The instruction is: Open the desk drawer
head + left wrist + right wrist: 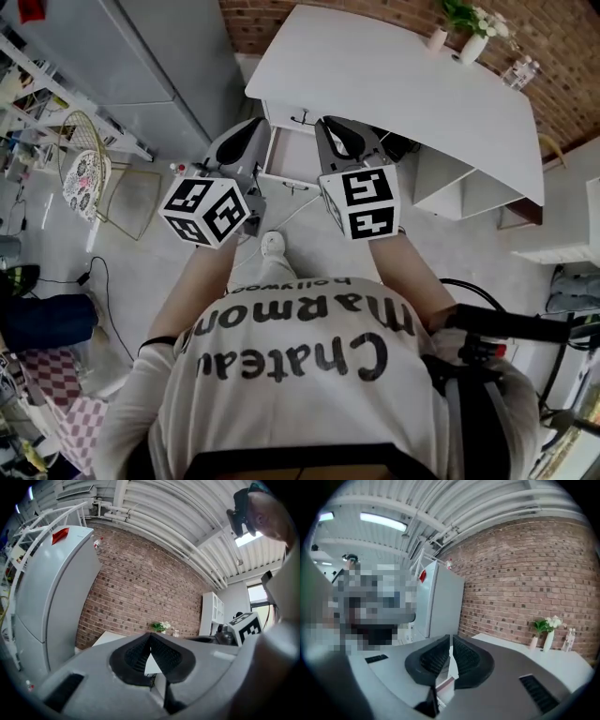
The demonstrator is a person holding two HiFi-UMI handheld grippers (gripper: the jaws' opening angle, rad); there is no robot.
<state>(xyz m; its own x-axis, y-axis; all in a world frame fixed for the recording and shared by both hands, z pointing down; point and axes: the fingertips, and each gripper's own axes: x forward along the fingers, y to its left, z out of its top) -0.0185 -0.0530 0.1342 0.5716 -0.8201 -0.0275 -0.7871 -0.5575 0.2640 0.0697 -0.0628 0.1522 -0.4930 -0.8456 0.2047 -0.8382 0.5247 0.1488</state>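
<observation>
Head view: left gripper [251, 133], right gripper [339, 131] closed, empty

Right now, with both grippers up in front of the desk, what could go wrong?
1. The left gripper and right gripper both have their jaws shut and hold nothing, so they may bump the drawer handle rather than grasp it.
2. A hard tug could rock the vases on the desk.
</observation>
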